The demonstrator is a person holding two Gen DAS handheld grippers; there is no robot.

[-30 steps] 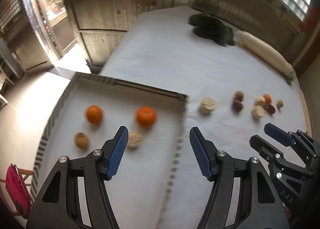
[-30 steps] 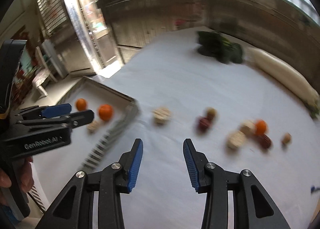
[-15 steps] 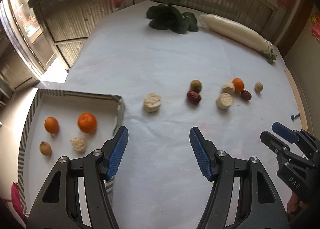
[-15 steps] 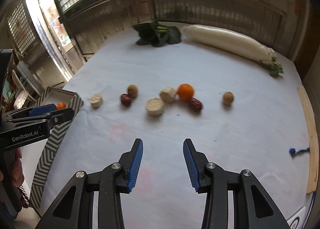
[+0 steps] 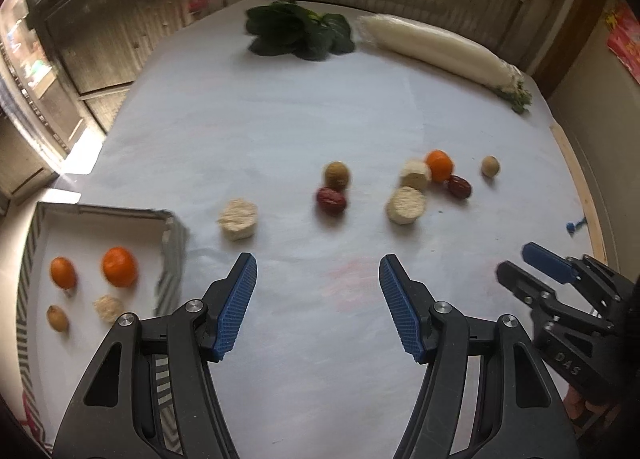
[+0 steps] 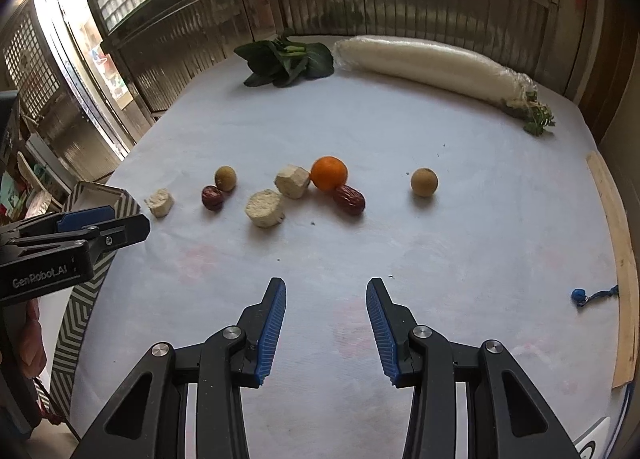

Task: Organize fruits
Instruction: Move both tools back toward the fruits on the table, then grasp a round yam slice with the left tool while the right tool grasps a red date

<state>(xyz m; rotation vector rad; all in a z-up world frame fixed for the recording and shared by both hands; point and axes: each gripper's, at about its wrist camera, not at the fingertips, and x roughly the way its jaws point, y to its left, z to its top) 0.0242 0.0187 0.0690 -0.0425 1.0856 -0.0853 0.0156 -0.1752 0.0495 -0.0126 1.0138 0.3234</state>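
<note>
White cloth (image 6: 400, 131) covers the table, and my two grippers hover above its near edge with nothing between their blue pads. My left gripper (image 5: 318, 307) fills the bottom of its own frame with its jaws standing wide and empty. My right gripper (image 6: 326, 329) sits at the bottom of its frame, jaws parted more narrowly, also empty; it shows too at the lower right of the left view.

Across the middle of the right view the loose fruit lies in a row. From the left: a pale chunk (image 6: 160, 202), a red date (image 6: 212, 197) touching a brown round fruit (image 6: 225, 178), then two more pale chunks (image 6: 264, 207) (image 6: 293, 180), an orange (image 6: 329, 173) with a second date (image 6: 350, 199) against it, and a lone brown fruit (image 6: 424, 181) well apart to the right.

At the lower left of the left view I see the box (image 5: 172, 255) with striped walls; it holds two oranges (image 5: 119, 267) (image 5: 63, 271), a pale piece (image 5: 108, 307) and a small brown fruit (image 5: 57, 318).

At the top of both frames lie dark greens (image 6: 286, 61) and, just beside them to the right, a long white radish (image 6: 432, 67). A small blue thing (image 6: 578, 295) lies at the right edge near a wooden strip (image 6: 616, 259).
</note>
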